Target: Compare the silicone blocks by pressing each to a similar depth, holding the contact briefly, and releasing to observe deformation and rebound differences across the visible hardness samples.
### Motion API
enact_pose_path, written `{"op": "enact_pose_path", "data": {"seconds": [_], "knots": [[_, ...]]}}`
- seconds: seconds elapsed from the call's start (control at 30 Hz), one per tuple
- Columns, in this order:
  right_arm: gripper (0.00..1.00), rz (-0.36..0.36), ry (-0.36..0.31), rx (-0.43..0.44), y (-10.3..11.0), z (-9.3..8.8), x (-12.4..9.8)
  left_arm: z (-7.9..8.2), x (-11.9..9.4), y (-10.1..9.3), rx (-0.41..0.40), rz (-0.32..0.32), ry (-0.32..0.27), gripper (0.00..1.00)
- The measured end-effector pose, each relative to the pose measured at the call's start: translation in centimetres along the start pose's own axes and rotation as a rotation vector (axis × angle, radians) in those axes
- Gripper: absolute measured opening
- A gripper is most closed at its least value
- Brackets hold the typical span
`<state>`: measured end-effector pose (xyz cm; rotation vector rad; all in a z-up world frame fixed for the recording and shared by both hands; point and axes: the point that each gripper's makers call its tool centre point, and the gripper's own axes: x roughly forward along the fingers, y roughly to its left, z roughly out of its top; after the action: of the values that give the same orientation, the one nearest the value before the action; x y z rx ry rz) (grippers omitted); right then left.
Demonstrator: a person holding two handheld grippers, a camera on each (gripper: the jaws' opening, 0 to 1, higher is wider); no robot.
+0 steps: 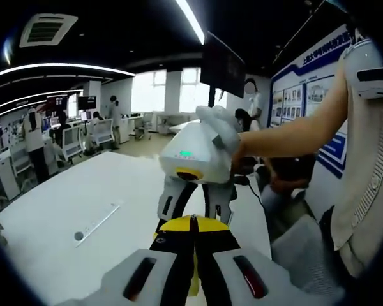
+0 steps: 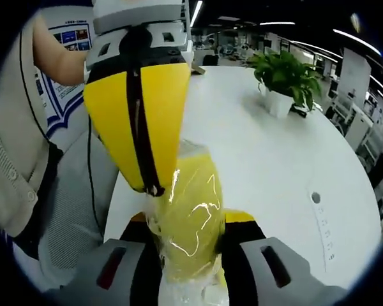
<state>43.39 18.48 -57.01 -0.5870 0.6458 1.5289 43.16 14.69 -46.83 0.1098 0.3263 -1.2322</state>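
Observation:
A yellow silicone block [image 2: 193, 239] wrapped in clear film stands between the jaws of my right gripper [image 2: 190, 218], which is shut on it above the white table [image 2: 274, 153]. My left gripper [image 2: 154, 189] comes down from the upper left with its yellow jaws shut, and its tip touches the block's upper left side. In the left gripper view, my left gripper [image 1: 192, 220] points its shut jaws at the right gripper [image 1: 196, 207], held by a person's hand. There the block is hidden behind my left jaws.
A potted plant [image 2: 282, 80] stands far back on the table. A flat socket strip [image 1: 96, 224] is set into the tabletop. A person in a beige cardigan [image 1: 370, 191] is close by. A dark monitor [image 1: 222, 64] hangs overhead, with desks and people beyond.

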Motion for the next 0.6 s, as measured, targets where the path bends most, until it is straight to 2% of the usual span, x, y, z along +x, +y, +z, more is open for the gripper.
{"op": "enact_pose_path", "data": {"seconds": [0.27,0.47,0.6], "knots": [[0.16,0.028,0.021,0.051,0.9,0.1,-0.4,0.4,-0.2,-0.3,0.009,-0.006,-0.013,0.00],[0.09,0.042,0.027,0.023,1.3,-0.1,-0.4,0.3,0.1,-0.6,0.019,-0.017,-0.005,0.00],[0.06,0.060,0.032,0.042,1.7,-0.1,-0.4,0.3,0.1,-0.7,0.020,-0.022,-0.005,0.00]]}}
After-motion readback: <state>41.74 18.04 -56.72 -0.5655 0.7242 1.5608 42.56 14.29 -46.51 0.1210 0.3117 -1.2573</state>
